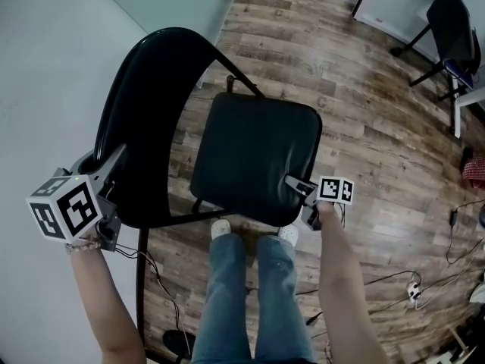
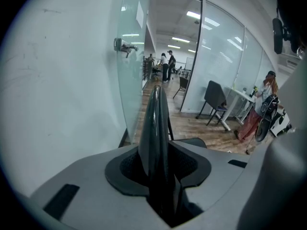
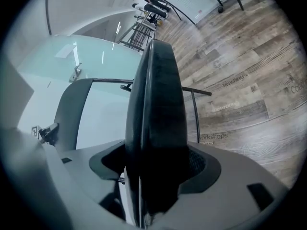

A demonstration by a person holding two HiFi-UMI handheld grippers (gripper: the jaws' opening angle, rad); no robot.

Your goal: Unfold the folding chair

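Two grips on the folding chair (image 1: 227, 139): left gripper (image 1: 112, 161) clamps backrest (image 1: 140, 105), right gripper (image 1: 294, 183) clamps seat (image 1: 261, 165).

The wood-plank floor (image 1: 364, 89) carries the black folding chair (image 1: 254, 158) in the middle, its legs on the planks. Two white shoes (image 1: 220, 228) stand just near of it. Cables (image 1: 163, 287) trail at the near left and near right, by a power strip (image 1: 414, 288). An office chair (image 1: 451, 29) stands far right.
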